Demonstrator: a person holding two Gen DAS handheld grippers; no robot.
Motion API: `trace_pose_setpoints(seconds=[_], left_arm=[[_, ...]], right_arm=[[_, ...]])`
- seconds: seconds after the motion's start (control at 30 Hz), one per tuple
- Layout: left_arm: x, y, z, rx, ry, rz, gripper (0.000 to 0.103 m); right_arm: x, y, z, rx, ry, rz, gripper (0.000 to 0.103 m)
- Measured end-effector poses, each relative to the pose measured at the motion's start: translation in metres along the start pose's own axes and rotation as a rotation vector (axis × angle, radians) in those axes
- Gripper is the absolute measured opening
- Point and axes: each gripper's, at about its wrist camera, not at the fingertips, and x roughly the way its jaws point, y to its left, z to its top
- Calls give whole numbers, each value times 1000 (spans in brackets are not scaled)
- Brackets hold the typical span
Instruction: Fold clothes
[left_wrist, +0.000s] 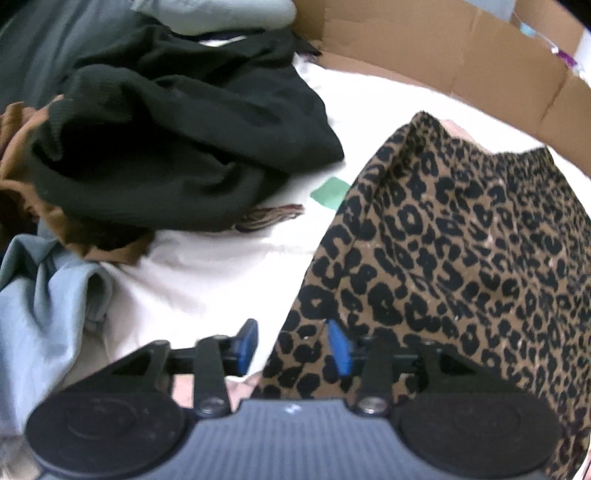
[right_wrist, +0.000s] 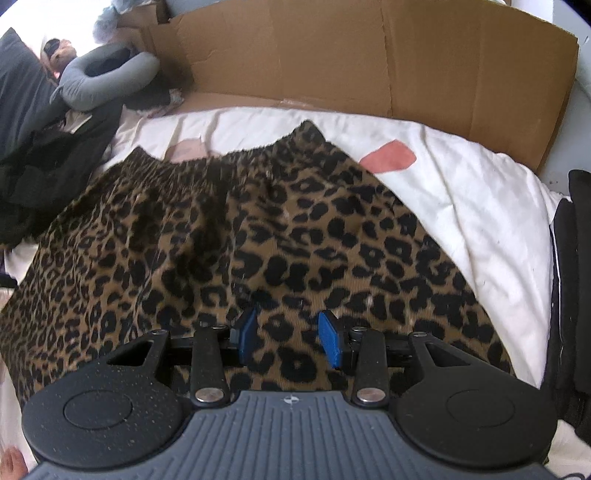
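White bedding carries a flat leopard-print garment; both grippers' jaws gape, gripping nothing.

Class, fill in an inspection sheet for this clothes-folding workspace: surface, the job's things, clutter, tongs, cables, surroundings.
Surface: white bedsheet, wrinkled, with a pink patch and a green patch.
Job's things: leopard-print garment spread flat on the sheet, gathered waistband at the far end.
Clutter: black garment heaped over a brown one; light blue garment crumpled nearby; grey neck pillow.
Tongs: left tongs open, over the leopard garment's edge, nothing between the pads; right tongs open above the leopard fabric, gripping nothing.
Cables: nothing seen.
Surroundings: flattened cardboard standing along the far edge; dark object at the right, unclear.
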Motion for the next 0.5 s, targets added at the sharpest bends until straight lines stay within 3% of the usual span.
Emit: trace_pose_setpoints(seconds=[0.13, 0.3, 0.5], left_arm=[[3, -17, -10, 14, -27, -16, 64], [20, -19, -24, 41, 8, 22, 64], [23, 3, -38, -5, 62, 62, 59]], right_arm=[[-2, -6, -7, 13, 10, -22, 44], [-2, -14, -19, 14, 49, -57, 44], [-6, -18, -37, 27, 76, -81, 44]])
